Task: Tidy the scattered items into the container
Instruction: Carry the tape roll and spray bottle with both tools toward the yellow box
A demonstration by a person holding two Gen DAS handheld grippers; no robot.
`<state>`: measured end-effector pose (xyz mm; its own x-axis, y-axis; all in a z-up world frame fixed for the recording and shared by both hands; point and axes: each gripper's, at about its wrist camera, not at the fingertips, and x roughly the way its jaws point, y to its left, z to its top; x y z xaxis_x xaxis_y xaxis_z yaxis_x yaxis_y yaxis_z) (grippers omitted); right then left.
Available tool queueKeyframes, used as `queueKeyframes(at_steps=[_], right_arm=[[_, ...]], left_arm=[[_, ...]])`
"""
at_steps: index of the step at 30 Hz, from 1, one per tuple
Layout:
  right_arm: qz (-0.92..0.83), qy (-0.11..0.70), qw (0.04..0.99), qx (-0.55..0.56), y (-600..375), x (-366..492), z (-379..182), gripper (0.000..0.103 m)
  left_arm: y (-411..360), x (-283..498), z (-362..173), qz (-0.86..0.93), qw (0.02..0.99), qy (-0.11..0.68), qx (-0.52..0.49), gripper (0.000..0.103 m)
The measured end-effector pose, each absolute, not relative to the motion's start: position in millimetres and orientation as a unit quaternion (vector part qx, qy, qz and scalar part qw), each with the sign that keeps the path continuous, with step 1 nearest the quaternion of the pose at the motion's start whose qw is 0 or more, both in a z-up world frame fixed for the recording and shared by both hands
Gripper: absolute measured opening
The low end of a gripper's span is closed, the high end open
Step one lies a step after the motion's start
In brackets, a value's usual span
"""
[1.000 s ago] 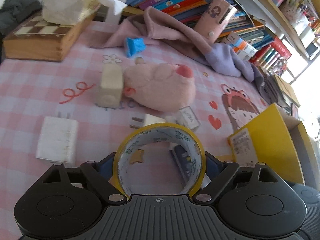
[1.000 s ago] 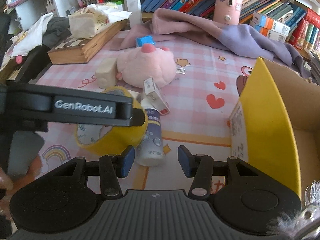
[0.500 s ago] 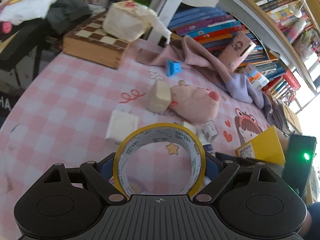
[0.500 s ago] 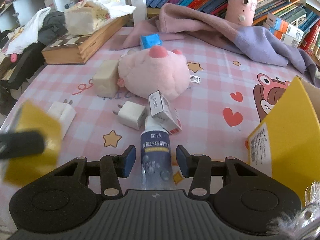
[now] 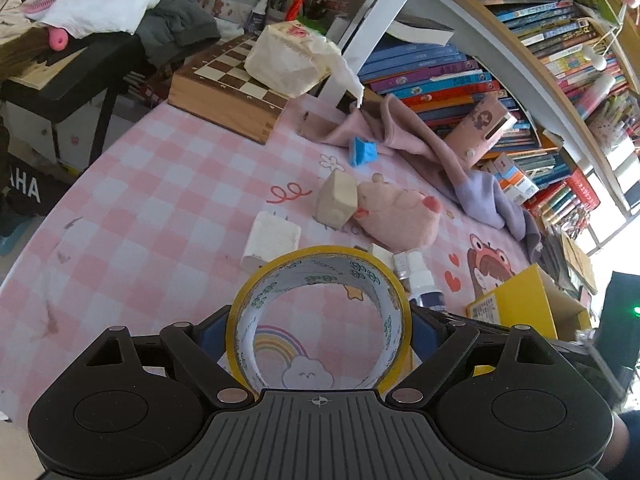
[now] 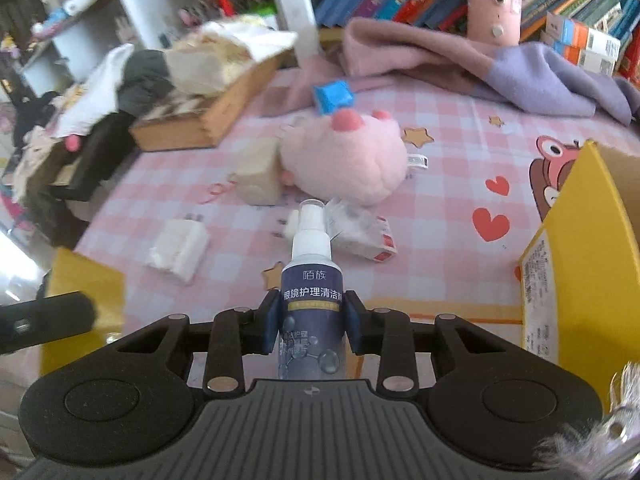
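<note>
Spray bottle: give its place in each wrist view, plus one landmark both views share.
Left wrist: spray bottle sits right of centre, partly hidden behind the yellow tape roll that the left gripper holds.
Right wrist: lower centre, shut between the fingers of the right gripper, nozzle pointing away.
Shared landmark: the pink plush toy.

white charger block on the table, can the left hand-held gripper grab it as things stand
Probably not yet: the left hand-held gripper is shut on the yellow tape roll, so its fingers are occupied. The white charger block itself lies uncovered ahead.
</note>
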<state>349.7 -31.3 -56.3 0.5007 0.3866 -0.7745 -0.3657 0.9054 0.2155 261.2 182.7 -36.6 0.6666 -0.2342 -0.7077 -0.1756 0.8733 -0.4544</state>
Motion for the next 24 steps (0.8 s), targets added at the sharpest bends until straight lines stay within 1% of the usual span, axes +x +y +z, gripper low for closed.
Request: queueKeyframes(at_steps=[12, 19, 24], right_arm=[[0.248, 0.425, 0.871, 0.010, -43.4, 283.8, -29.5, 0.031], [0.260, 0.401, 0.878, 0.012, -63.5, 233.7, -8.5, 0.031], [0.257, 0.401, 0.879, 0.013, -77.1, 194.2, -8.6, 0.031]], left_arm=[[166.9, 216.5, -27.8, -0.039, 0.882, 0.392, -0.257, 0.088], [156.1, 173.1, -14.4, -0.052, 0.888, 0.380, -0.253, 0.088], [145.2, 139.5, -16.9, -0.054, 0.886, 0.379, -0.261, 0.088]])
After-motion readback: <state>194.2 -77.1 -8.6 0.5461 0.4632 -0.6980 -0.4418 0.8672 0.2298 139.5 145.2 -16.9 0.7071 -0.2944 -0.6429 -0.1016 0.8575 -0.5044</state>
